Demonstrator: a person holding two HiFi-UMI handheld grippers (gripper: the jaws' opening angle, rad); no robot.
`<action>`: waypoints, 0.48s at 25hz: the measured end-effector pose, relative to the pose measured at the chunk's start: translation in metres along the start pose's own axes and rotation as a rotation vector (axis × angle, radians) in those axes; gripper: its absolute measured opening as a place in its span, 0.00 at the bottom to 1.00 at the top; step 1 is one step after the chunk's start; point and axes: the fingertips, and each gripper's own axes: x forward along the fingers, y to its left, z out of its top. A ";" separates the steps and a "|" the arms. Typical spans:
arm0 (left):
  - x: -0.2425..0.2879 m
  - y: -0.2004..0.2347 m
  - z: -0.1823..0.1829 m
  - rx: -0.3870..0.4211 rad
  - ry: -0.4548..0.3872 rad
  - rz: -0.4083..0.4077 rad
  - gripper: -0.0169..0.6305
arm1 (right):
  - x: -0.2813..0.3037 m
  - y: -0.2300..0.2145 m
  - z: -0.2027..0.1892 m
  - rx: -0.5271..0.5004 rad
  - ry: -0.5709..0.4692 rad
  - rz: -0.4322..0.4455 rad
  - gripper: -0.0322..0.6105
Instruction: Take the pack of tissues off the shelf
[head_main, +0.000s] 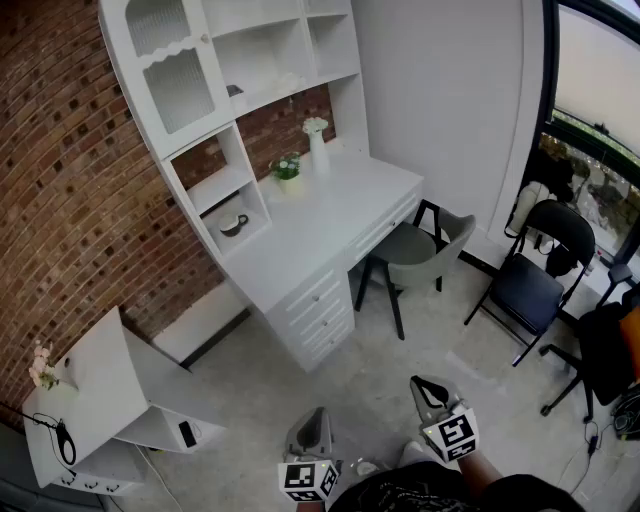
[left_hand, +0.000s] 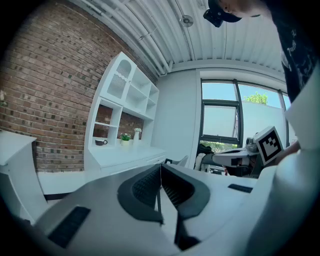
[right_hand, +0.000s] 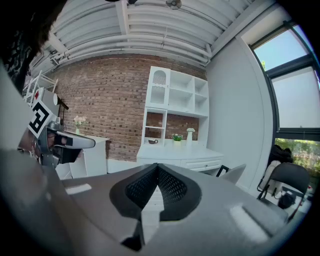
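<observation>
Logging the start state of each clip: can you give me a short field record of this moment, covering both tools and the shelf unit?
left tool: shut, empty, held low by the person
right tool: shut, empty, held low beside the left one
shelf unit: white, above a desk, against the brick wall, far from both tools
visible items: cup in a lower cubby; potted plant and vase on the desk
tissue pack: cannot be made out
task stage: apparently not begun

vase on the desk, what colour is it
White; the vase shows best in the head view.
</observation>
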 end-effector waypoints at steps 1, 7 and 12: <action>0.000 0.002 0.001 0.001 -0.001 -0.001 0.04 | 0.002 0.000 0.000 -0.003 0.003 -0.003 0.05; 0.000 0.014 0.006 -0.002 -0.014 0.004 0.04 | 0.013 0.004 0.007 0.018 -0.029 -0.010 0.05; 0.005 0.020 0.009 -0.023 -0.023 0.000 0.04 | 0.021 0.002 0.016 0.038 -0.060 -0.020 0.06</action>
